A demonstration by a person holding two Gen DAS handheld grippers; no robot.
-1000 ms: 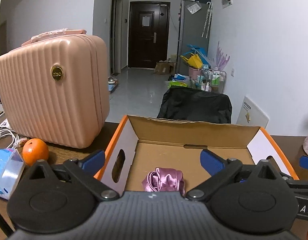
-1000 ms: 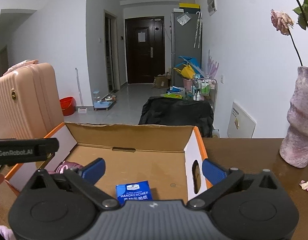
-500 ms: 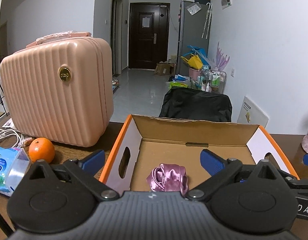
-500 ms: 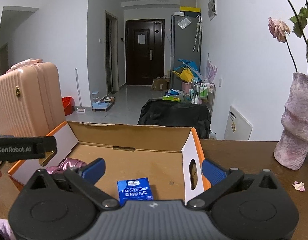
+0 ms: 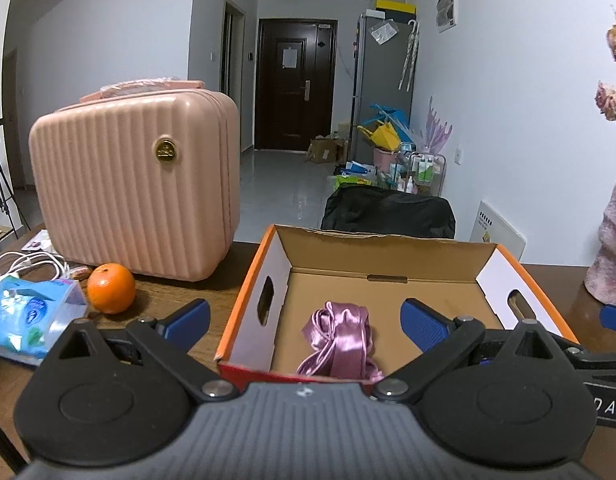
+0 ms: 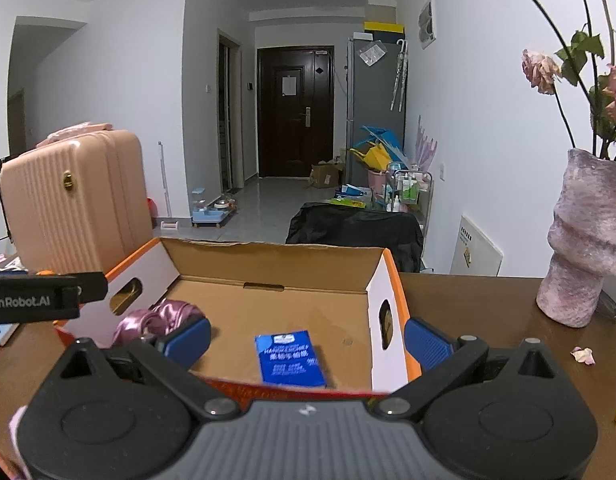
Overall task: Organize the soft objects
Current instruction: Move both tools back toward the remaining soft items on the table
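Now both cameras sit farther back than a second ago; the near red wall of the cardboard box [image 5: 244,364] has come into view. Left gripper [image 5: 304,322] and right gripper [image 6: 308,336] both spread wide, empty. Purple satin cloth [image 5: 339,340] lies inside at the box's 9 o'clock; blue tissue pack [image 6: 290,358] at 6 o'clock. Orange [image 5: 111,288] unmoved on the table [image 5: 212,304].

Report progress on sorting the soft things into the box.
Done: the purple satin cloth and the blue handkerchief-tissue pack lie inside the cardboard box. In hand: nothing; the left gripper and right gripper are both open and empty. Possibly left: the blue tissue packet on the table beside the orange.
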